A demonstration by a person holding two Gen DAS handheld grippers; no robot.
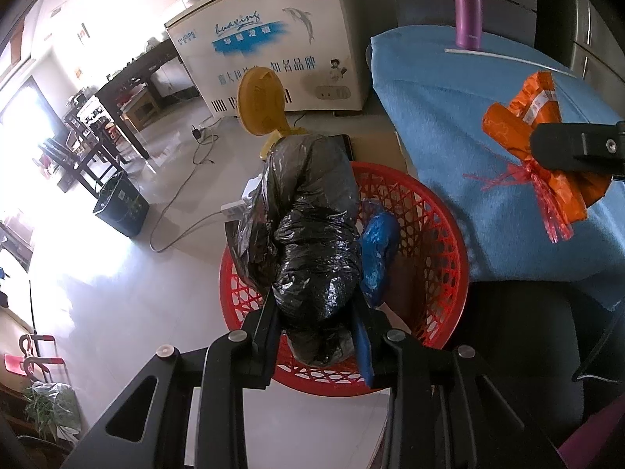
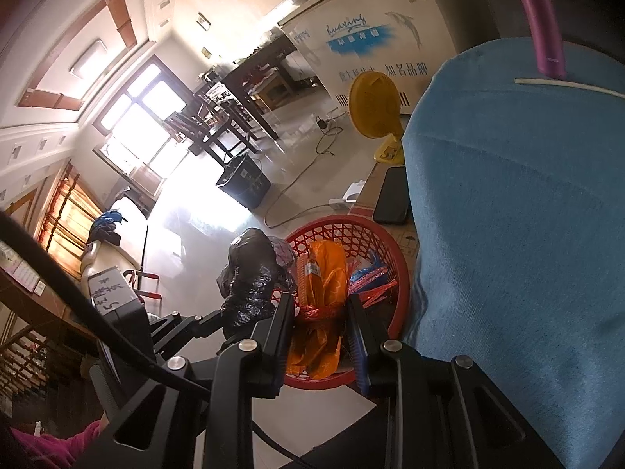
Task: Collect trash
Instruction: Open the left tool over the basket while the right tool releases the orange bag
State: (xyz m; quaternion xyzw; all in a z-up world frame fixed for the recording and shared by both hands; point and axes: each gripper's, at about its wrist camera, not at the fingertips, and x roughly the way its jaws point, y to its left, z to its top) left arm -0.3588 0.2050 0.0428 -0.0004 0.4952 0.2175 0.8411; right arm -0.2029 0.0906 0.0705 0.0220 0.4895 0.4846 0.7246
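My left gripper [image 1: 317, 308] is shut on a crumpled black plastic bag [image 1: 304, 234] and holds it over the red mesh basket [image 1: 437, 234] on the floor. A blue plastic wrapper [image 1: 379, 250] lies inside the basket. My right gripper [image 2: 318, 301] is shut on an orange wrapper [image 2: 326, 269] with red frilled ends, held above the same basket [image 2: 390, 250]. In the left wrist view the right gripper's finger [image 1: 578, 148] and the orange wrapper [image 1: 527, 113] show over the blue cloth. The black bag [image 2: 250, 273] also shows in the right wrist view.
A table with a blue cloth [image 1: 468, 136] stands right of the basket, with a purple flask [image 1: 466, 4] and a white straw [image 1: 508, 60] on it. A yellow fan [image 1: 261, 101], a white chest freezer [image 1: 273, 39], a phone [image 2: 392, 195], cables and a dark bin [image 1: 121, 207] are nearby.
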